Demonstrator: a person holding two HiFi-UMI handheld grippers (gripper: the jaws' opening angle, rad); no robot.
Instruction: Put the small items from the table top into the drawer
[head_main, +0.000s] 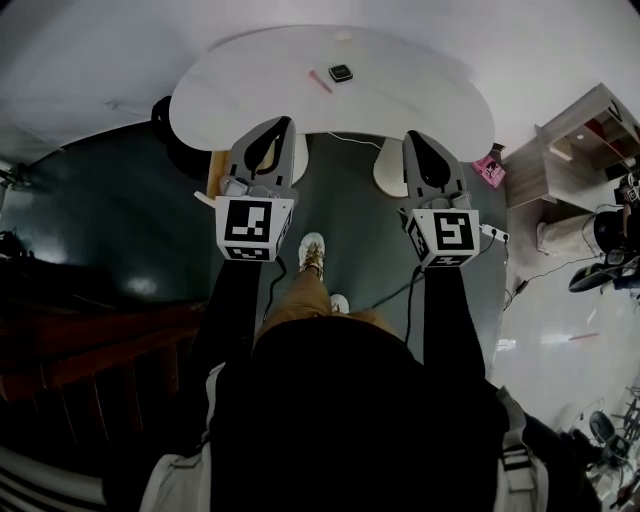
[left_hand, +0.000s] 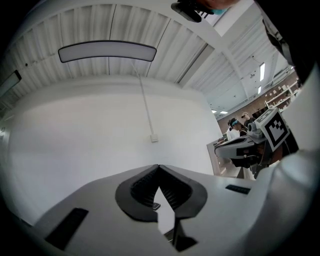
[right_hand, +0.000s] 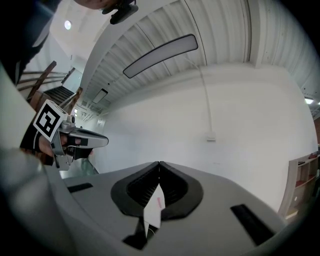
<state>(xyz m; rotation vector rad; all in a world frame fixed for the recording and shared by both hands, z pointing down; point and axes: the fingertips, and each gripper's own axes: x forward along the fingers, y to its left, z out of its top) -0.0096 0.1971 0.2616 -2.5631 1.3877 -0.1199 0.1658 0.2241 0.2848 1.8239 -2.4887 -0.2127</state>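
The white oval table (head_main: 240, 95) lies ahead of me in the head view. On its far part lie a thin pink stick-like item (head_main: 320, 82) and a small black square item (head_main: 341, 72). My left gripper (head_main: 283, 124) is held level short of the table's near edge, jaws shut with nothing between them. My right gripper (head_main: 413, 138) is level beside it, also shut and empty. In the left gripper view the left gripper (left_hand: 159, 167) has its tips touching. In the right gripper view the right gripper (right_hand: 159, 164) also has its tips touching, and a sliver of table with the pink item (right_hand: 157, 202) shows below them.
A tan wooden edge (head_main: 212, 168) shows under the table's near left side. White table feet (head_main: 386, 166) stand on the dark floor. A wooden shelf unit (head_main: 572, 150), a pink object (head_main: 490, 169) and cables (head_main: 545, 270) are to the right. My shoes (head_main: 312, 252) are below the grippers.
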